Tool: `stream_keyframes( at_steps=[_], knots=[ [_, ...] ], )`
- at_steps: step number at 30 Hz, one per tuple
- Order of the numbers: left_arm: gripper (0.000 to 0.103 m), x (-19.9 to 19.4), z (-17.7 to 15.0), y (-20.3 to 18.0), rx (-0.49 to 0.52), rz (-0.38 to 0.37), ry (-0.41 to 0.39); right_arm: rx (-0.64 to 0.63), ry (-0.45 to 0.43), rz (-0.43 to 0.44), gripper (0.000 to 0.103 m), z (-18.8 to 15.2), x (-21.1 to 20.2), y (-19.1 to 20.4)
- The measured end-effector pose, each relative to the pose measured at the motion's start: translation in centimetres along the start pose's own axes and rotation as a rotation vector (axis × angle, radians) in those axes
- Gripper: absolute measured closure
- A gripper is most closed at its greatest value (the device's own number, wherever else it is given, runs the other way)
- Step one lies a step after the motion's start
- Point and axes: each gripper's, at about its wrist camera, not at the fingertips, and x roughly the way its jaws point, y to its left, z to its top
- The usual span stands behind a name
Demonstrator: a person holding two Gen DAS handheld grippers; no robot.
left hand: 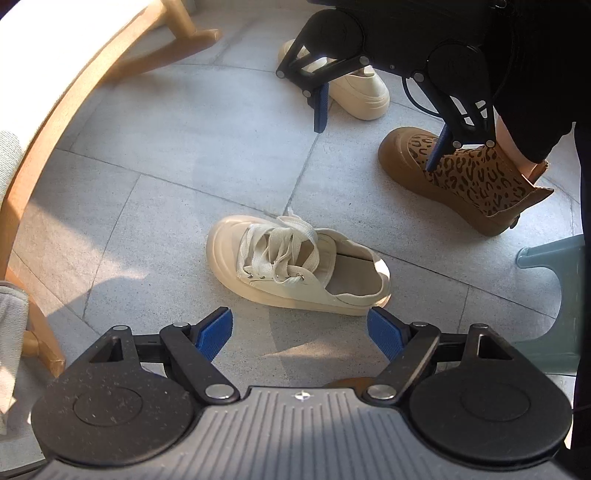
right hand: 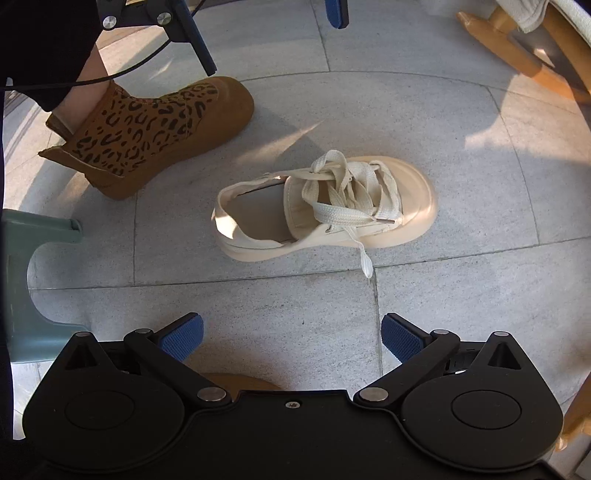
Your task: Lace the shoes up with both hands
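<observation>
A cream platform shoe [left hand: 295, 266] lies on the grey floor, its wide cream laces [left hand: 280, 243] loosely crossed and bunched over the tongue. One lace end [right hand: 367, 267] trails over the shoe's [right hand: 325, 210] side onto the floor, and another with a metal tip [right hand: 386, 220] rests on top. My left gripper [left hand: 300, 332] hovers above the shoe's near side, open, nothing between its blue pads. My right gripper [right hand: 291, 338] is high over the floor on the opposite side, jaws wide open and empty. Each gripper shows in the other's view: right gripper [left hand: 380, 129], left gripper [right hand: 269, 33].
A second cream shoe [left hand: 362, 92] stands farther back. A person's foot in a leopard-print brown boot [left hand: 461, 177] is planted beside the shoe. A pale green stool [left hand: 554, 295] stands at the right, and wooden chair legs [left hand: 173, 40] at the left and back.
</observation>
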Motion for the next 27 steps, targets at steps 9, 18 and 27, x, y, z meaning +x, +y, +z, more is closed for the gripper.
stream_keyframes(
  at_steps=[9, 18, 27],
  knots=[
    [0.023, -6.0, 0.7, -3.2, -0.398, 0.186, -0.257, 0.255, -0.094, -0.103, 0.001, -1.0, -5.1, 0.9],
    [0.023, -8.5, -2.4, -7.1, -0.845, 0.430, -0.539, 0.790, -0.450, -0.319, 0.001, -4.5, -11.1, 1.3],
    [0.023, -7.4, -3.6, -10.4, -0.998, 0.599, -0.613, 0.983, -0.639, -0.605, 0.001, -5.2, -12.2, 6.0]
  ],
)
